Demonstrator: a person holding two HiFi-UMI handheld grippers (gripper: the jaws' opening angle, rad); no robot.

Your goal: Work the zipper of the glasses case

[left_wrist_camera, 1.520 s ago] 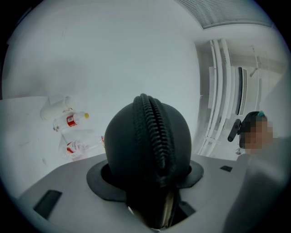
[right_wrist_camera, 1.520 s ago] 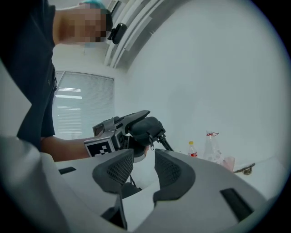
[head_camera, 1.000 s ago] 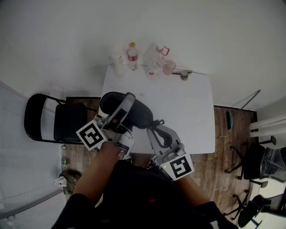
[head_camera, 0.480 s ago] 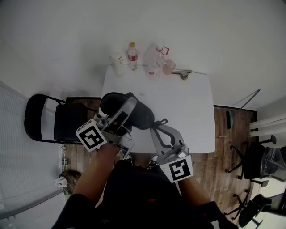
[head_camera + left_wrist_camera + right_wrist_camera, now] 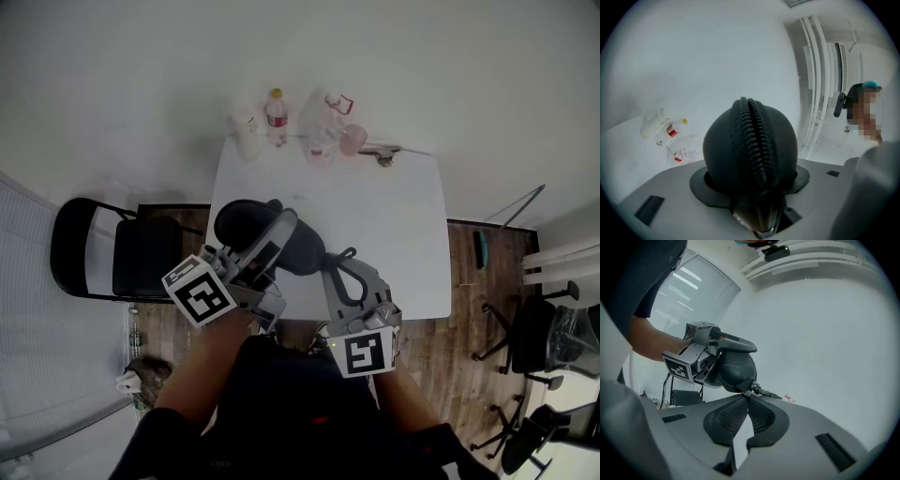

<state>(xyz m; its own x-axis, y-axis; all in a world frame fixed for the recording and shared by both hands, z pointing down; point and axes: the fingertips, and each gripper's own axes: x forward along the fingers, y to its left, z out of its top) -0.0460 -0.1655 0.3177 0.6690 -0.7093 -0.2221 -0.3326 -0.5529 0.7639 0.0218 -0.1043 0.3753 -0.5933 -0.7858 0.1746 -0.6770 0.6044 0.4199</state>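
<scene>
Glasses case point(image 5: 242, 223) hangs above the table's point(image 5: 375, 216) near edge, clamped across its body by the left gripper point(image 5: 270, 231). Right gripper point(image 5: 343, 255) pinches the zipper pull point(image 5: 762, 391). The shell looks stiff and light, and the small pull is best gripped near its root.

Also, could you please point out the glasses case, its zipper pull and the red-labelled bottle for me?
glasses case point(image 5: 723, 150), left gripper view, on the left half of its shell.
zipper pull point(image 5: 764, 392), right gripper view, on the middle of the tab.
red-labelled bottle point(image 5: 277, 117), head view, on its label.
</scene>
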